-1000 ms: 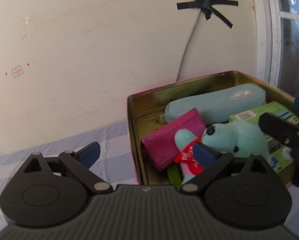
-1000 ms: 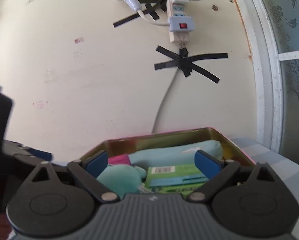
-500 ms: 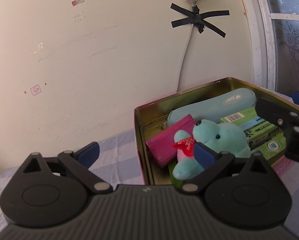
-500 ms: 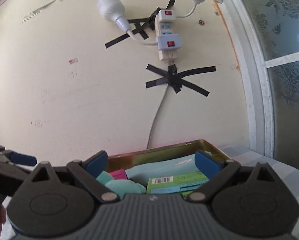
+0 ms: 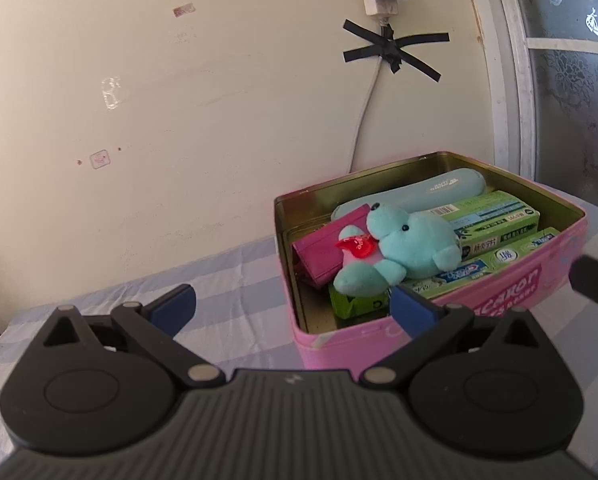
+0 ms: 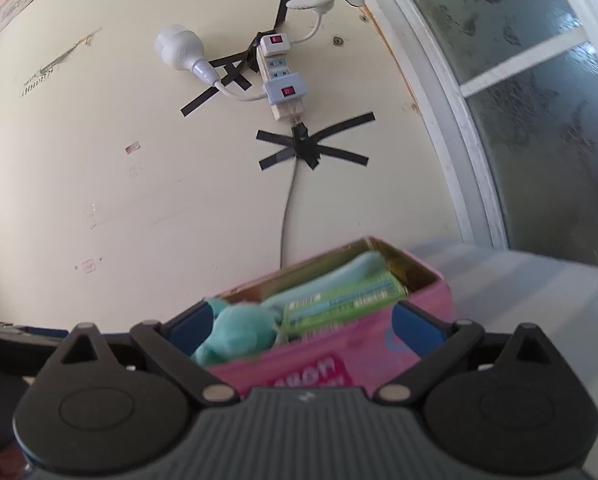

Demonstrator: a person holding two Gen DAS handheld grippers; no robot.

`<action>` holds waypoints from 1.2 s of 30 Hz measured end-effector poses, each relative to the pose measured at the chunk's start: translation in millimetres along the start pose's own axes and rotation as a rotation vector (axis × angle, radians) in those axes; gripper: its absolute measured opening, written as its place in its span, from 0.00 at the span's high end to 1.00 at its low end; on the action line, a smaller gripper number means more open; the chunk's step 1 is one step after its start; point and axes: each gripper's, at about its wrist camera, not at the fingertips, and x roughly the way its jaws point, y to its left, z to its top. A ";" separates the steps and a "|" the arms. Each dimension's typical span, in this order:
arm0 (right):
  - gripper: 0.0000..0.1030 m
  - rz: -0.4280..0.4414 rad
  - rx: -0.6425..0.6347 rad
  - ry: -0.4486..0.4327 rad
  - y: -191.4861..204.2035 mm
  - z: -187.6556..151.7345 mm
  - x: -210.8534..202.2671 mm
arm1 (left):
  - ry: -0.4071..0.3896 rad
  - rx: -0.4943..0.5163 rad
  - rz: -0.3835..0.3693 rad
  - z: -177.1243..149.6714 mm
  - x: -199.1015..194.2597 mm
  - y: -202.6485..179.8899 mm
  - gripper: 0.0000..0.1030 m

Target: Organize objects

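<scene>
A pink tin stands open on the blue checked cloth. In it lie a teal plush toy with a red bow, a magenta pouch, a pale blue pencil case and green toothpaste boxes. My left gripper hovers in front of the tin's near left corner, its jaws opening wide with nothing between them. My right gripper is open before the tin's pink wall, gripping nothing; the plush toy and boxes show beyond it, blurred.
A cream wall rises right behind the tin, with a power strip and its cable taped on by black crosses. A white window frame with frosted glass stands at the right. The right gripper's dark finger shows at the left wrist view's right edge.
Both grippers have drawn back from the tin, so its pink outer wall now shows. The left pad no longer overlaps the plush toy, which stays in the tin.
</scene>
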 end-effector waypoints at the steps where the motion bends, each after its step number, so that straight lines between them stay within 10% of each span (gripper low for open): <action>1: 0.02 0.002 0.000 0.015 0.1 -1.3 -4.7 | -0.015 -0.005 0.011 -1.8 -5.3 0.7 0.00; 36: 0.00 0.037 -0.051 0.032 45.4 -5.2 -80.8 | 0.069 -0.077 -0.069 -51.2 -58.5 1.4 0.00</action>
